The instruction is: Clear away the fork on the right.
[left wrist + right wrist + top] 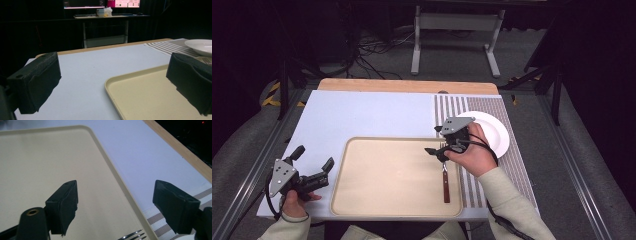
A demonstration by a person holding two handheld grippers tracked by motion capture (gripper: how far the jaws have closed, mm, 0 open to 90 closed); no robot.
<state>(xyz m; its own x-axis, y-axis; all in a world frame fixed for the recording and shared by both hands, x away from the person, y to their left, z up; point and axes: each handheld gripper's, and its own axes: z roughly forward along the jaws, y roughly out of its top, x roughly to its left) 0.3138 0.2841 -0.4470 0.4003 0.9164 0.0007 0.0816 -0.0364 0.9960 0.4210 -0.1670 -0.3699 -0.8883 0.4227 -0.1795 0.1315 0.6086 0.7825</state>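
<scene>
Dim room, grey floor [522, 60], lit monitors [101, 3].

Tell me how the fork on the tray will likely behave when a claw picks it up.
The fork looks rigid, metal tines with a wooden handle, so it should not bend. It lies flat on the smooth tray, so it may slide before the open right claw gets under it. Gripped near one end, it would probably tilt.
</scene>
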